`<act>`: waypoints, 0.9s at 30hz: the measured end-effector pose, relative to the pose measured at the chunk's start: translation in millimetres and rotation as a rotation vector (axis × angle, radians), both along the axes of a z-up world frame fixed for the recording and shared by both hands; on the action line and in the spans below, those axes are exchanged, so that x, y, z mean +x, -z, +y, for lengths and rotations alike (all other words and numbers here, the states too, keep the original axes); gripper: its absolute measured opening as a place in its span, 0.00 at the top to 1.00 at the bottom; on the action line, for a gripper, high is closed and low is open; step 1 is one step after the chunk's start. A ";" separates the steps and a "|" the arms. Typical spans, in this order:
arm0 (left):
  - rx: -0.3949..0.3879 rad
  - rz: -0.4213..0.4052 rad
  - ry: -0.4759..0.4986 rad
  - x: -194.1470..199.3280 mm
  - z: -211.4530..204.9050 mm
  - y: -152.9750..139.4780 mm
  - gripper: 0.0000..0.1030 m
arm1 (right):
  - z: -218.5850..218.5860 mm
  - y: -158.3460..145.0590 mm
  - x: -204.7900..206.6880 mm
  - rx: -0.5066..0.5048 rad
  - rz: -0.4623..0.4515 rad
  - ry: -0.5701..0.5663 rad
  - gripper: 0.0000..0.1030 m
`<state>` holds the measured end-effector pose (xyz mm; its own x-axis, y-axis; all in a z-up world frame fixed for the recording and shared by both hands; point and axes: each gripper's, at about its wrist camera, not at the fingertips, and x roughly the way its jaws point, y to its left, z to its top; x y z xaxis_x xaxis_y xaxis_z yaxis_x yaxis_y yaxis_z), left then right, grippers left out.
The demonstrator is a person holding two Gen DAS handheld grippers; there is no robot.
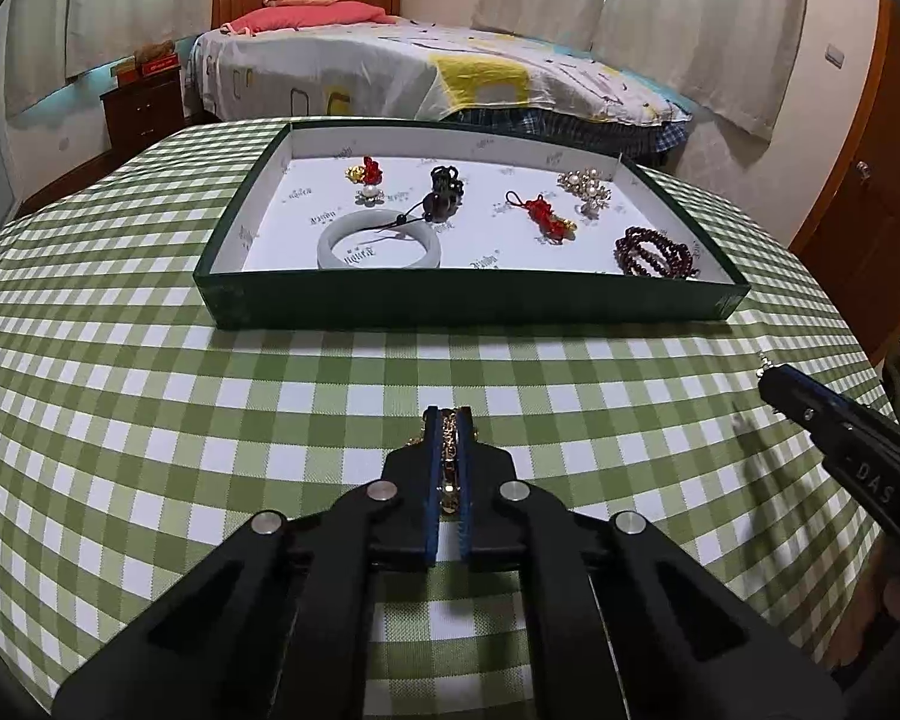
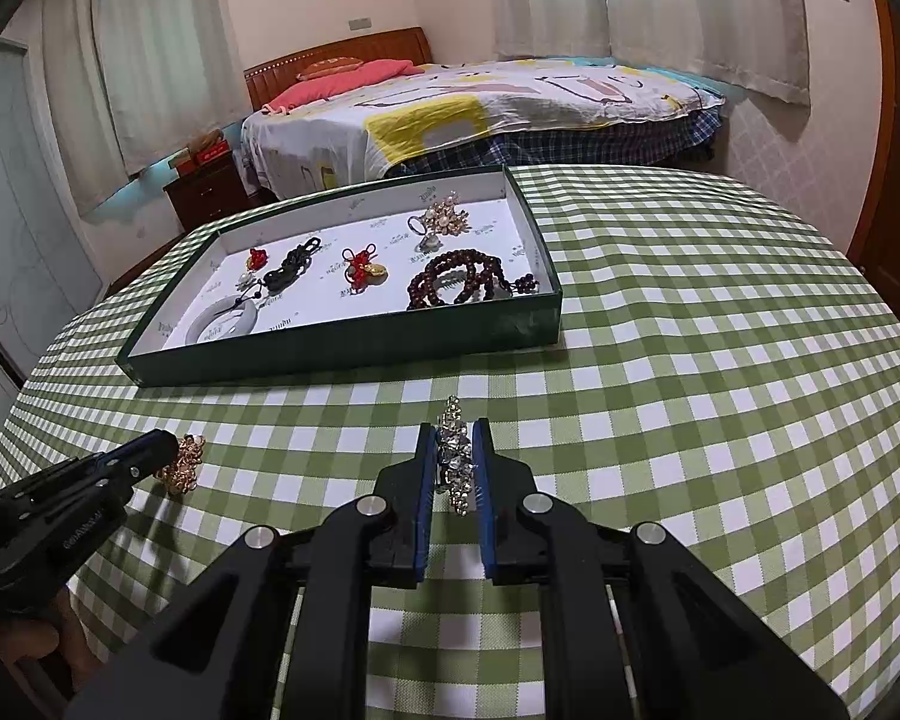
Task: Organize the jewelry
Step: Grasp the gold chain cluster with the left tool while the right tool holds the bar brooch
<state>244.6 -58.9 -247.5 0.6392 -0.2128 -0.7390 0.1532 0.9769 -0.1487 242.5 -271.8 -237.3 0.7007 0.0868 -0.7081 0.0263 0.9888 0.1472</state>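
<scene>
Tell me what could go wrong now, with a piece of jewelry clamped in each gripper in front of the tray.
1. The gold chain hangs loose from the left gripper and could slip or snag the tray's near wall.
2. The rhinestone piece juts past the right gripper; it might twist free.
3. Either drop could tangle the beaded bracelet.

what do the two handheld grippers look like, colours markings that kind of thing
Both the left gripper and right gripper are matte black linkages with round silver pivot pins and blue-lined fingers. The right one's side carries pale lettering. No cables or sleeves show.
</scene>
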 end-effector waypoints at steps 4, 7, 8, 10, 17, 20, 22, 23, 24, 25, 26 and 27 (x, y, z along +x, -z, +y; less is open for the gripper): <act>-0.011 -0.021 -0.003 -2.6 3.8 -3.1 0.95 | 0.9 0.3 -0.2 -0.005 -0.001 -0.001 0.87; 0.004 -0.031 0.002 -3.9 4.2 -4.7 0.95 | 1.0 0.4 0.1 -0.008 -0.001 -0.001 0.87; 0.006 -0.027 0.004 -3.7 4.4 -4.2 0.95 | 1.1 0.5 0.1 -0.008 -0.001 -0.002 0.87; 0.006 0.002 0.010 -1.3 4.3 -0.8 0.95 | 1.4 0.9 0.1 -0.008 -0.001 -0.002 0.87; -0.002 0.031 -0.009 -3.6 6.3 -0.3 0.50 | 1.2 2.1 1.0 -0.001 0.002 -0.005 0.87; 0.014 0.017 0.003 -5.5 2.4 -2.9 0.49 | 1.1 2.6 1.3 0.002 0.004 -0.006 0.87; 0.029 0.026 0.010 -4.4 -0.6 -0.1 0.50 | 1.1 2.3 1.2 0.003 0.003 -0.006 0.87; 0.032 0.030 0.012 -3.8 -1.3 1.1 0.52 | 1.0 2.1 0.9 0.002 0.001 -0.005 0.87; 0.035 0.034 0.015 -3.3 -2.1 3.3 0.61 | 0.7 1.6 1.0 0.002 0.000 -0.005 0.87; 0.047 0.041 0.018 -2.9 -3.0 6.4 0.62 | 0.5 1.3 1.0 0.002 -0.001 -0.005 0.87; 0.040 0.037 0.020 -3.4 -2.4 6.3 0.67 | 0.1 0.9 0.9 0.003 -0.001 -0.003 0.87; 0.037 0.039 0.024 -2.4 -1.7 6.8 0.77 | -0.4 0.6 0.8 0.004 -0.002 -0.002 0.87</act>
<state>242.2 -60.6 -254.4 0.6048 -0.1999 -0.7709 0.1714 0.9780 -0.1191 243.3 -272.1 -238.0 0.7023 0.0907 -0.7061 0.0243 0.9882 0.1511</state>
